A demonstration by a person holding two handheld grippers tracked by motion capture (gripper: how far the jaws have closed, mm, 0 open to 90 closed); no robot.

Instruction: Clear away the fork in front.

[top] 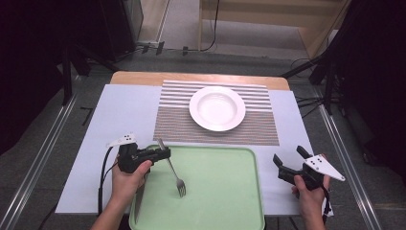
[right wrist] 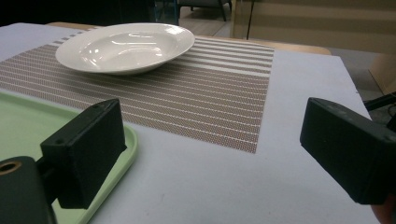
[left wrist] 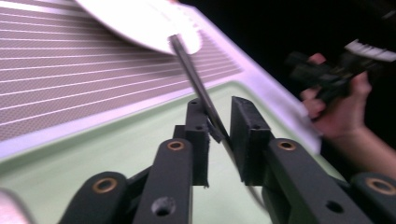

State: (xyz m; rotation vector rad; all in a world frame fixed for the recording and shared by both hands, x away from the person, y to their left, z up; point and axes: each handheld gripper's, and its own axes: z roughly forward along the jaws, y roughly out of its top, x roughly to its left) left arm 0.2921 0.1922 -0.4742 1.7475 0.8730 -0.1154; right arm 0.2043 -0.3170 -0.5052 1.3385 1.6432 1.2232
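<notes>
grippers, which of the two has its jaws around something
The left gripper: the fork handle runs between its jaws over the green tray. The right gripper has nothing between its jaws.

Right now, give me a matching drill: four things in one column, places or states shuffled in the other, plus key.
1. silver metal fork
2. round white ceramic plate
3. pale green plastic tray
4. right claw

A. jaws wide open, nothing between them
B. on the striped placemat
C. on the person's side of the placemat
D. handle between the left claw's jaws

Pairs: 1-D; 2-B; 3-C; 4-A
</notes>
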